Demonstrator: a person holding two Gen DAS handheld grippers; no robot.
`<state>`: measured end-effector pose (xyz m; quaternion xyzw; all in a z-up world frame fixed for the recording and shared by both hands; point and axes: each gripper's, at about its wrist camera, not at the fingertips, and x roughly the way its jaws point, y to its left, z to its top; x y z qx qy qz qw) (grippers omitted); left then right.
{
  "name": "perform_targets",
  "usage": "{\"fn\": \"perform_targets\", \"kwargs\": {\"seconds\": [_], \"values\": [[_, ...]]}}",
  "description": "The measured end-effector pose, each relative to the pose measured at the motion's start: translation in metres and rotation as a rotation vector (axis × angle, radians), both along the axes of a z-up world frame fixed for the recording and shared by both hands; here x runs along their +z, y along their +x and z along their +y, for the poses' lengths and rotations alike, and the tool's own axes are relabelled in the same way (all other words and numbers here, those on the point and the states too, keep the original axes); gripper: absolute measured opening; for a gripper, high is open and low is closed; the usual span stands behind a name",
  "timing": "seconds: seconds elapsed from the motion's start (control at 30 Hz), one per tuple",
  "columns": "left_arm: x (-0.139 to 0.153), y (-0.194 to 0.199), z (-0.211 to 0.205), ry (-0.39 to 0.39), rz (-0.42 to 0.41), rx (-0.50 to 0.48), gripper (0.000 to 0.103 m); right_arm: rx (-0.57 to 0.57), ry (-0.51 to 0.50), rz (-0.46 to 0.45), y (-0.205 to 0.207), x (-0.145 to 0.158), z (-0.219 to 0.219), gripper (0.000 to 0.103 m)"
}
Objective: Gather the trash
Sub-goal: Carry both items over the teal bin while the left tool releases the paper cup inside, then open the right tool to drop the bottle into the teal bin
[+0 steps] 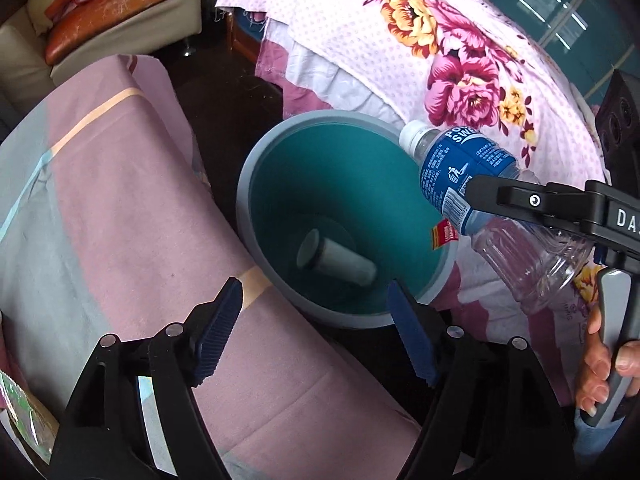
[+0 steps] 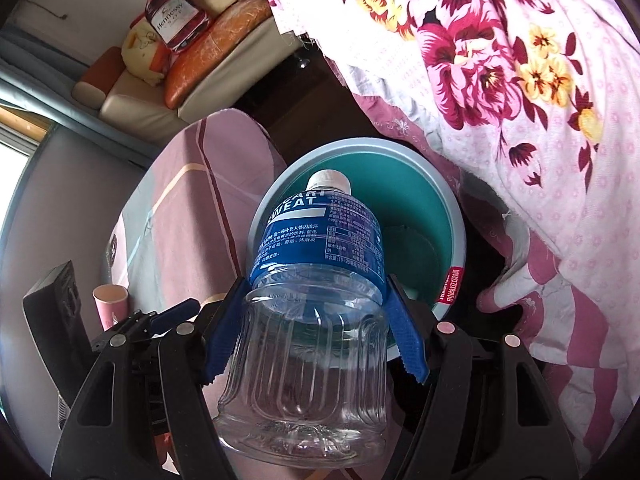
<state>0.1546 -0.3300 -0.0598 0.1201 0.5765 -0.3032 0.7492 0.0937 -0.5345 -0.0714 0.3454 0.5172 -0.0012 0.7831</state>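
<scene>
A teal bin with a grey rim (image 1: 256,168) stands on the dark floor between two beds; it also shows in the right wrist view (image 2: 452,216). A white paper cup (image 1: 340,260) lies at its bottom. My right gripper (image 2: 316,332) is shut on an empty clear plastic bottle with a blue label (image 2: 316,240) and holds it cap-forward over the bin's rim; the bottle also shows in the left wrist view (image 1: 464,168). My left gripper (image 1: 316,332) is open and empty just above the bin's near edge.
A bed with a pink and grey sheet (image 1: 120,200) lies left of the bin. A bed with a floral cover (image 1: 440,60) lies right of it. A pink paper cup (image 2: 110,304) stands on the left bed. A sofa with cushions (image 2: 160,80) is far back.
</scene>
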Motion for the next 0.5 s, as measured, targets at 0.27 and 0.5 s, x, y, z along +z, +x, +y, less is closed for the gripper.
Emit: {"fn": "perform_targets", "kwargs": {"seconds": [0.27,0.5], "values": [[0.017,-0.004,0.023,-0.023,-0.034,0.05,0.08,0.012,-0.013,0.042,0.01,-0.01,0.008,0.065],[0.027,-0.009,0.042,-0.049,-0.043,0.087,0.089,0.033,-0.023,0.092,0.019,-0.02,0.02,0.065]]}}
